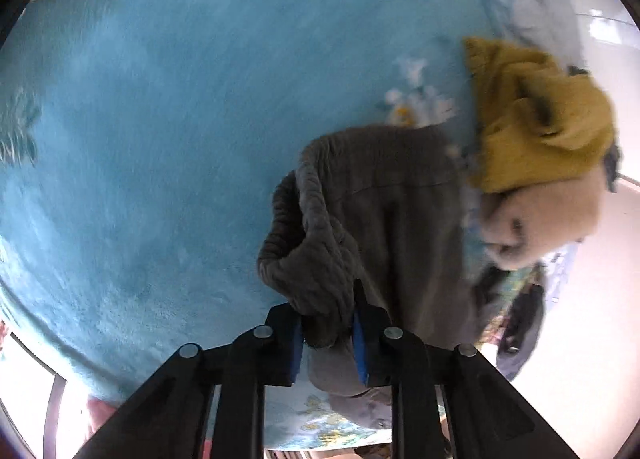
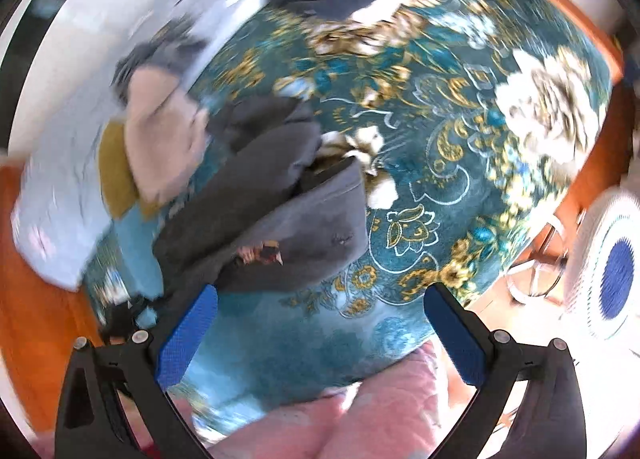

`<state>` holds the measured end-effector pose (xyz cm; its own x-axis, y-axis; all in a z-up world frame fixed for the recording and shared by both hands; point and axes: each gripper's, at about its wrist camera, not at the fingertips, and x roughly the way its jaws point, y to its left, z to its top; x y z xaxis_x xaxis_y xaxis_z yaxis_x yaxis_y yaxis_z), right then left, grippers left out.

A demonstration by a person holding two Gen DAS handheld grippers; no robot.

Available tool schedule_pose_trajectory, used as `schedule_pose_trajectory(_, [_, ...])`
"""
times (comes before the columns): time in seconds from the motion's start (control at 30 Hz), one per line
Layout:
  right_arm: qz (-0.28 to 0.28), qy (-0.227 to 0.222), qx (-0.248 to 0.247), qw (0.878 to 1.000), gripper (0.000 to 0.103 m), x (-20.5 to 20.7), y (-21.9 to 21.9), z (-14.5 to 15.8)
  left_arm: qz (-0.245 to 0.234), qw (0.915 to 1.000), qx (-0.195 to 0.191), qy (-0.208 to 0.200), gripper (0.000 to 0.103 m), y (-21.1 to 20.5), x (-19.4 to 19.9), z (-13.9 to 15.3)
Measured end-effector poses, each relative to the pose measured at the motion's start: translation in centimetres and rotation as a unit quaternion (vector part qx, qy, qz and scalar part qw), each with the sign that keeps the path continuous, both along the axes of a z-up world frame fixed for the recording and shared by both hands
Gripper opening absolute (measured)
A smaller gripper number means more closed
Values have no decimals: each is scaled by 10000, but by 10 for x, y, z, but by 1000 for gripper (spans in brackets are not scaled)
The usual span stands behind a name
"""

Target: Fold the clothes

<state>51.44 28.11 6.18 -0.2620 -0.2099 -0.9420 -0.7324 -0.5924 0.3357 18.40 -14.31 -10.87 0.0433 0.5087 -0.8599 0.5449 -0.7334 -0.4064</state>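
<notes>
Clamped on the ribbed hem of the grey sweater (image 1: 372, 227) between the blue pads: the left tool (image 1: 326, 333), with the garment's length running straight ahead of it across the teal bedspread (image 1: 160, 119) toward a pile of mustard and beige clothes (image 1: 540, 147) ahead and to its right. Spread wide and holding nothing: the right tool (image 2: 320, 315), with the same sweater (image 2: 272, 199) ahead and to its left (a free edge lying nearest, probably the next thing to pinch), patterned bedspread directly ahead beyond.
</notes>
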Motion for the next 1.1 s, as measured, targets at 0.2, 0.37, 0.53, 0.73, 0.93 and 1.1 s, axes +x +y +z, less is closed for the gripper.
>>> schedule_pose_trajectory(0.2, [-759, 345, -769, 9935, 100, -15, 31, -54, 30, 9988, -130, 478, 20, -42, 5, 53])
schedule_pose_trajectory(0.37, [-970, 250, -1540, 9830, 81, -41, 44, -111, 432, 9974, -546, 184, 20, -59, 33, 62])
schedule_pose_trajectory(0.53, [-358, -314, -2054, 9775, 57, -63, 32, -175, 768, 9931, -888, -71, 20, -58, 62, 76])
schedule_pose_trajectory(0.73, [-220, -458, -2403, 9694, 36, -85, 34, -222, 785, 9882, -1317, -55, 20, -45, 81, 98])
schedule_pose_trajectory(0.93, [-454, -433, -3225, 9445, 26, -93, 18, -256, 1016, 9839, -1473, -33, 20, -47, 97, 117])
schedule_pose_trajectory(1.1, [-594, 7, -3409, 9382, 7, -100, 15, -239, 1279, 9810, -1404, 390, 20, -50, 87, 147])
